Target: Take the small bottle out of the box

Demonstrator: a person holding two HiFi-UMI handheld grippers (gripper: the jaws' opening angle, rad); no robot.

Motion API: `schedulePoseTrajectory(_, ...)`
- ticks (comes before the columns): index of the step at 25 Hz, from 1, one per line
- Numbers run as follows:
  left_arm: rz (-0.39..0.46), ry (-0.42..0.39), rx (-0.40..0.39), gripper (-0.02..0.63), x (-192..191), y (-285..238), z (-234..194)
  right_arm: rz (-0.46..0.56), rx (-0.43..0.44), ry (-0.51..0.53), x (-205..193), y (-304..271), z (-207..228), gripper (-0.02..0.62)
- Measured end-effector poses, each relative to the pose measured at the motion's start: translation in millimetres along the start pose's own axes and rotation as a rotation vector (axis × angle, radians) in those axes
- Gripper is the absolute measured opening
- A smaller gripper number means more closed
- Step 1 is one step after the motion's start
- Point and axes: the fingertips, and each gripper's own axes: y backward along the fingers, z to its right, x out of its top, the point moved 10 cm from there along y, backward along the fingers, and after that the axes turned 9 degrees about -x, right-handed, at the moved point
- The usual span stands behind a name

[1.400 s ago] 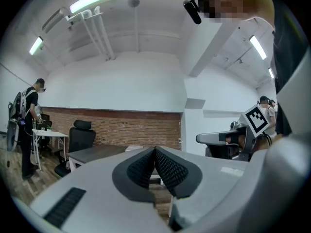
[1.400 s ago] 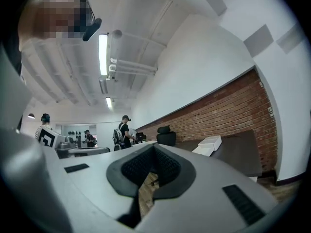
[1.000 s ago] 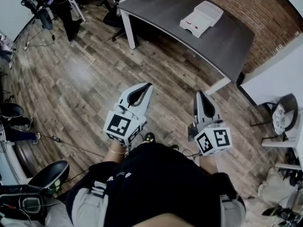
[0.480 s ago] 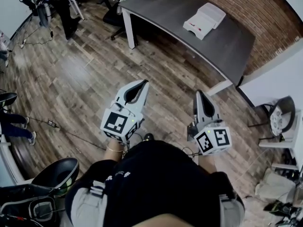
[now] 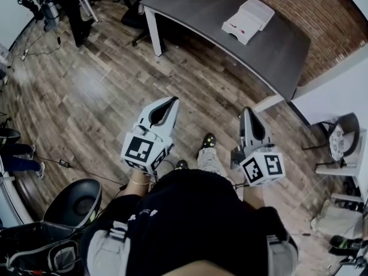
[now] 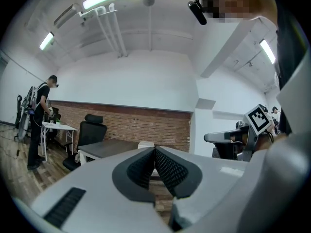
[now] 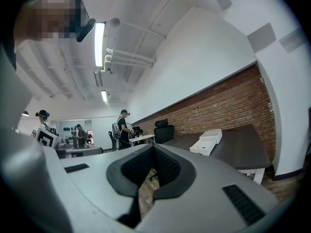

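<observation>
A white box (image 5: 247, 20) lies on the dark grey table (image 5: 215, 10) far ahead of me, its lid part open; no small bottle shows in any view. My left gripper (image 5: 171, 100) and right gripper (image 5: 247, 111) are held level over the wooden floor, well short of the table, both pointing toward it. In the left gripper view the gripper (image 6: 154, 150) has its ribbed pads pressed together with nothing between them. The right gripper (image 7: 153, 147) looks the same in its own view, shut and empty, with the box (image 7: 207, 142) ahead to its right.
A black office chair (image 5: 137, 17) stands at the table's left end, and a person (image 5: 68, 4) stands by a small white desk further left. The brick wall (image 5: 322, 16) runs behind the table. A black stool (image 5: 75, 203) is at my lower left, a round chair (image 5: 340, 138) at right.
I have stepped forward: a shoe now shows on the floor between the grippers. Both grippers have moved with me toward the table, still shut.
</observation>
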Motion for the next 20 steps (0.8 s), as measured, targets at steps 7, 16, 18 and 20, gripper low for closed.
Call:
schedulePoseTrajectory(7, -0.012, -0.018, 0.04, 0.005, 0.5, -20.0, -15.9, 0.004, 0.024, -0.014, -0.7, -40.9, 18.2, 0.002)
schedulePoseTrajectory(16, -0.026, -0.041, 0.115, 0.005, 5.6, -61.8, -47.2, -0.008, 0.106, -0.044, 0.4, -114.7, 42.2, 0.002)
schedulePoseTrajectory(18, -0.029, -0.048, 0.123, 0.005, 5.3, -74.0, -53.9, -0.018, 0.122, -0.058, -2.2, -130.0, 49.6, 0.002)
schedulePoseTrajectory(20, -0.035, -0.042, 0.13, 0.005, 2.2, -86.9, -59.2, -0.026, 0.133, -0.065, -5.0, -143.1, 58.2, 0.002)
